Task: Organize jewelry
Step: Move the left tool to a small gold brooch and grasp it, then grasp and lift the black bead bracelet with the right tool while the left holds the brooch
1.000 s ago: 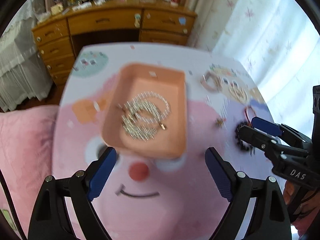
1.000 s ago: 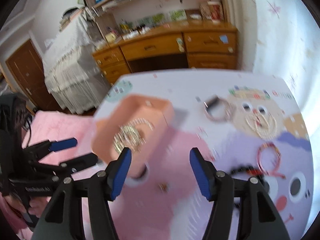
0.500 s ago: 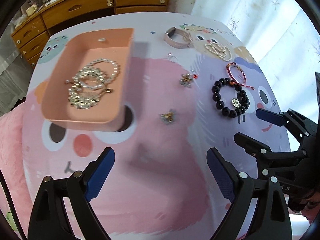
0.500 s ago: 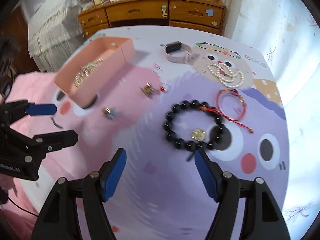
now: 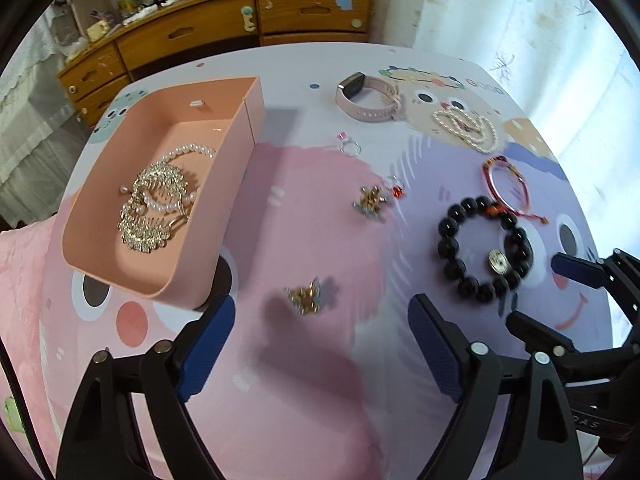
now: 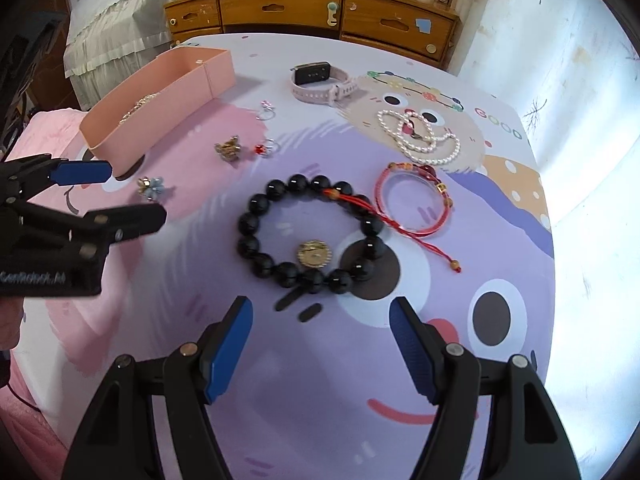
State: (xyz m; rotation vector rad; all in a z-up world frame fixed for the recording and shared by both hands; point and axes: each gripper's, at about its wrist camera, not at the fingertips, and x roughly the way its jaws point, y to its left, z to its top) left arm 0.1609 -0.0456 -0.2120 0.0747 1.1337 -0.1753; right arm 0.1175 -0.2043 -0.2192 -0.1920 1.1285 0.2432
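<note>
Left wrist view: the left tongs (image 5: 318, 334) hang spread wide over the table (image 5: 328, 380), nothing between the blue pads, with a small gold brooch (image 5: 306, 296) lying just ahead of them. At the right edge the right tongs (image 5: 554, 294) reach in, also spread and empty, their tips near the black bead bracelet (image 5: 482, 240). Ahead to the left sits the pink tray (image 5: 240, 140), holding gold combs (image 5: 154, 208) and a pearl strand (image 5: 188, 152). Loose on the cloth beyond are a gold flower pin (image 5: 370, 200), a red-stone ring (image 5: 394, 186), a pink-stone ring (image 5: 350, 144), a red cord bracelet (image 5: 508, 186), a pearl necklace (image 5: 466, 126) and a pink watch (image 5: 368, 98). A wooden dresser (image 5: 224, 28) stands behind the table.

From the right wrist camera, the right tongs (image 6: 320, 334) gape just short of the black bead bracelet (image 6: 310, 234), which lies flat and untouched with its gold charm toward them. The red cord bracelet (image 6: 414, 198) touches it on the right, its cord crossing the beads. The left tongs (image 6: 120, 194) enter from the left, parted, beside the brooch (image 6: 151, 187) and near the tray (image 6: 160, 96). Farther off lie the flower pin (image 6: 229, 147), the red-stone ring (image 6: 267, 147), the pearl necklace (image 6: 420, 136) and the watch (image 6: 320, 82).
</note>
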